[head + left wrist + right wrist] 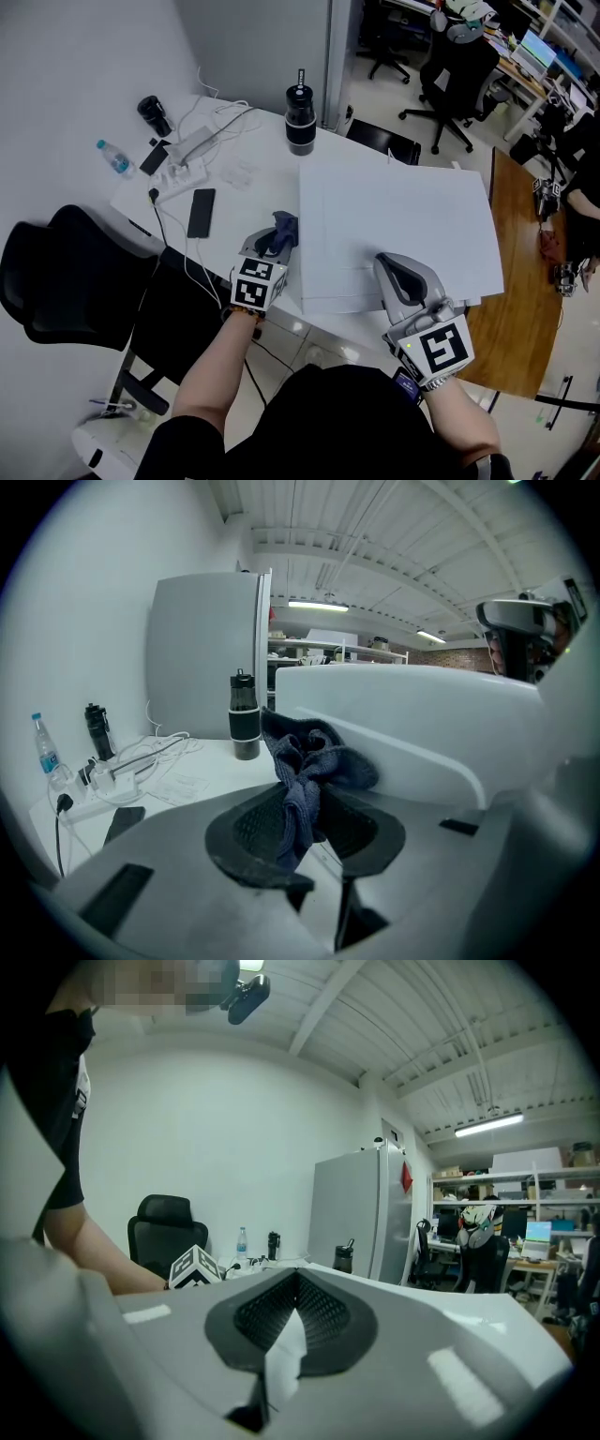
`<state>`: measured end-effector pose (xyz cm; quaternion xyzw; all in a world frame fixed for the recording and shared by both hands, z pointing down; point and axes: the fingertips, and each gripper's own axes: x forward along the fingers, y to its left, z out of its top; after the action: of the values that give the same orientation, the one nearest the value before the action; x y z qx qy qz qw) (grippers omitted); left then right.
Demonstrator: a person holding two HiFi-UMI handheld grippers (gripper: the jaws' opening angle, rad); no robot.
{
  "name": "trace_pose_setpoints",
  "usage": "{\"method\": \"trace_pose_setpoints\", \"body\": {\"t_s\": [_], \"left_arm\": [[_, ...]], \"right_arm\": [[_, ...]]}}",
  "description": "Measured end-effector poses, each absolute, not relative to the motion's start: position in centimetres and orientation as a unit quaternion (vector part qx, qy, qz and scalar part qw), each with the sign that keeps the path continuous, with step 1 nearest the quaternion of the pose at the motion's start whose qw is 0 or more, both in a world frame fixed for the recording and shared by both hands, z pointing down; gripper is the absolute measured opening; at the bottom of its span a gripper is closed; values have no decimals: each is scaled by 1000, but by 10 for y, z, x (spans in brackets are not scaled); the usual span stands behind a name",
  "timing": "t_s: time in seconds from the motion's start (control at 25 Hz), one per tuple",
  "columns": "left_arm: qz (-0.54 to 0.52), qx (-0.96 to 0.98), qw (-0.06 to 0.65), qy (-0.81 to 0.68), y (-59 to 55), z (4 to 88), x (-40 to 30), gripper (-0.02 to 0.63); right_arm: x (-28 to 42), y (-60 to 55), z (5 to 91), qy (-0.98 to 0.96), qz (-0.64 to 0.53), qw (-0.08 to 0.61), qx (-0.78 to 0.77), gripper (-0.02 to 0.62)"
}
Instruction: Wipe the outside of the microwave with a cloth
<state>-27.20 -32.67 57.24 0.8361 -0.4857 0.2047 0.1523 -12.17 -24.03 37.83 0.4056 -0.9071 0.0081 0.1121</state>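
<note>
The microwave (394, 225) shows as a big white box on the white table (234, 178), seen from above. My left gripper (279, 239) is at its left side, near the front corner, shut on a bunched dark blue cloth (285, 225). In the left gripper view the cloth (309, 766) hangs pinched between the dark pads and rises above them beside the microwave's white curved edge (412, 714). My right gripper (386, 264) lies on the front part of the microwave's top, its jaws shut with nothing in them; in the right gripper view the pads (281, 1312) meet.
A black bottle (300, 120) stands behind the microwave's left corner. A power strip with cables (183, 167), a phone (201, 212), a water bottle (114, 157) and a black cup (154, 115) lie left on the table. A black chair (66, 281) stands at left, a wooden table (520, 281) at right.
</note>
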Motion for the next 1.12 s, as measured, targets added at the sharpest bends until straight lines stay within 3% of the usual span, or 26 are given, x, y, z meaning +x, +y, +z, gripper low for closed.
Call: {"method": "trace_pose_setpoints", "body": {"t_s": [1.12], "left_arm": [[181,825,199,-497,-404,576,-290,104]], "right_arm": [[-109,-243,374,-895,2,139,423,2]]}}
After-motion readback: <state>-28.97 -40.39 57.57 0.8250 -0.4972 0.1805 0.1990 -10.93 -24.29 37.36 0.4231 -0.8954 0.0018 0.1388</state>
